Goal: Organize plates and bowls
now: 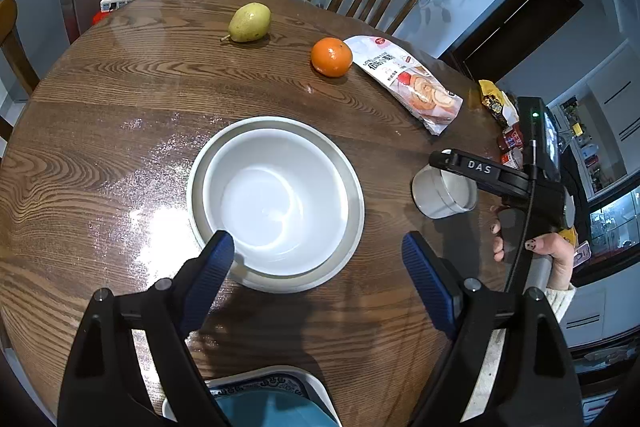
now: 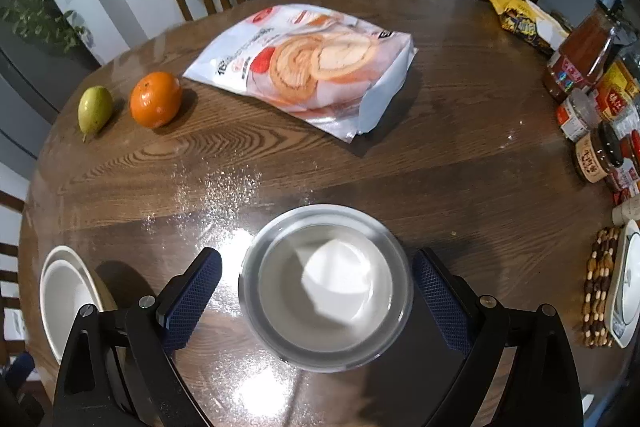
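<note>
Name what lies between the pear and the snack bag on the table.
The orange lies between the pear and the snack bag, shown in both wrist views.

"DAS" on right gripper [image 1: 440, 163]

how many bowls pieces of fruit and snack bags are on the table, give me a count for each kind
Bowls: 3, the white bowl nested in a larger grey bowl, plus the small grey bowl between the right gripper's open fingers.
Fruit: 2, a pear and an orange.
Snack bags: 2, the swiss-roll bag and a yellow packet.
Total: 7
</note>
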`<control>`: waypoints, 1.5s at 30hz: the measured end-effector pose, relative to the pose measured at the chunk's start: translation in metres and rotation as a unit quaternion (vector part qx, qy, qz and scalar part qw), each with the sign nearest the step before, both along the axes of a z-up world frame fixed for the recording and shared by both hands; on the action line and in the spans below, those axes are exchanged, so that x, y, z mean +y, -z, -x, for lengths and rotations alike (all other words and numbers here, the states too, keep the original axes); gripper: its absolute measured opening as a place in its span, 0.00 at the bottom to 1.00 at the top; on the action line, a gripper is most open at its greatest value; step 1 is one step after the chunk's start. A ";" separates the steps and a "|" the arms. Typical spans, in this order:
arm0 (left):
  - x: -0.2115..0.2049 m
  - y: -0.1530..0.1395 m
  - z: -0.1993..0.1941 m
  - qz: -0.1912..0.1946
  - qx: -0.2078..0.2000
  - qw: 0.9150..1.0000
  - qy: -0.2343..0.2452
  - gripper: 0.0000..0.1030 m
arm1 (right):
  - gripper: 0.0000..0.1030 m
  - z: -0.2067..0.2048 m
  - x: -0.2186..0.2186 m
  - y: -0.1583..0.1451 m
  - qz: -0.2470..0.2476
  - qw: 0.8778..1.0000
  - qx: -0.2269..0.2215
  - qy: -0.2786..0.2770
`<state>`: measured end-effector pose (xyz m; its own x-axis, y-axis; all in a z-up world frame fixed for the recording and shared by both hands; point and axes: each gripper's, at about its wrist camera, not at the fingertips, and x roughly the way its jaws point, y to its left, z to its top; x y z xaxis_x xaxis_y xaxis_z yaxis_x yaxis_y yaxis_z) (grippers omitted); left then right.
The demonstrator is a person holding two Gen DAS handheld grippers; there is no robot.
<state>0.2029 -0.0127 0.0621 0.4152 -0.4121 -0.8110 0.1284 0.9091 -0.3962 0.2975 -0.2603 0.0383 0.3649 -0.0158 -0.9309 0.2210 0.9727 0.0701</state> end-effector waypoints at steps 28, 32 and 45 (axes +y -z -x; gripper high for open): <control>0.008 -0.004 0.000 0.010 0.002 1.000 -0.005 0.83 | 0.93 -0.010 0.003 0.023 0.009 1.000 0.025 -0.002; 0.009 -0.006 0.000 0.011 0.000 1.000 -0.006 0.83 | 0.86 -0.008 0.006 0.023 0.039 0.999 0.023 0.009; 0.012 -0.017 0.006 0.027 -0.014 1.000 -0.002 0.83 | 0.84 0.009 0.047 0.022 0.049 0.997 0.007 -0.065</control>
<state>0.1973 -0.0004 0.0793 0.4389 -0.4535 -0.7757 0.1365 0.8869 -0.4413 0.2884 -0.2136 0.0163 0.3564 -0.0609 -0.9323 0.0933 0.9952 -0.0294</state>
